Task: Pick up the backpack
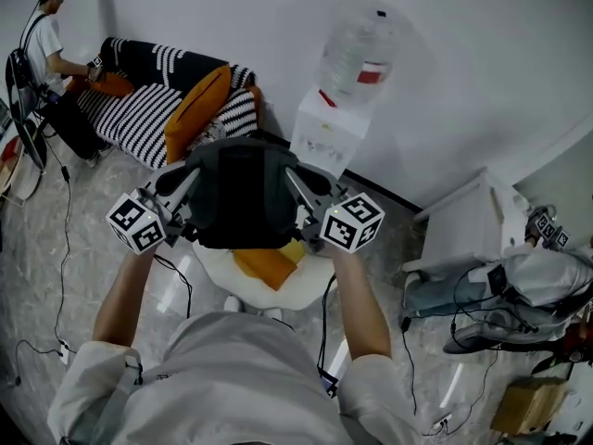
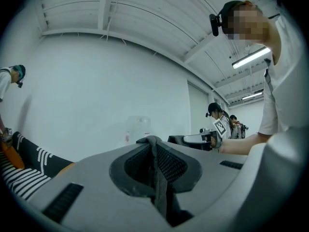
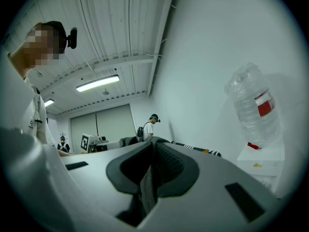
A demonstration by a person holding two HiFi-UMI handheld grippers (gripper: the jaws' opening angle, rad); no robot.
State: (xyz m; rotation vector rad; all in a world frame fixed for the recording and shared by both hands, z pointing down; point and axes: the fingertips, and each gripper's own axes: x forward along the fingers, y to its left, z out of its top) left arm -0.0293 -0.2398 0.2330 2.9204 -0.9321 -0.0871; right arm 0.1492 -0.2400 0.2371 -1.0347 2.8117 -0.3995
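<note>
The dark backpack point(image 1: 243, 193) hangs in front of me between both grippers, above a white seat. My left gripper point(image 1: 192, 180) holds it at its left side and my right gripper point(image 1: 294, 178) at its right side. In the left gripper view the left gripper point(image 2: 155, 148) is shut on a dark fabric strap point(image 2: 160, 190) of the backpack. The right gripper view shows the right gripper point(image 3: 150, 149) likewise shut on a dark strap point(image 3: 146, 187). Most of the bag is hidden in both gripper views.
Under the bag stands a white round seat point(image 1: 243, 286) with an orange cushion point(image 1: 269, 265). A water dispenser with its bottle point(image 1: 357, 58) stands at the wall behind. A striped sofa point(image 1: 153, 109) with a seated person point(image 1: 51, 54) is far left, a white cabinet point(image 1: 473, 225) right. Cables run over the floor.
</note>
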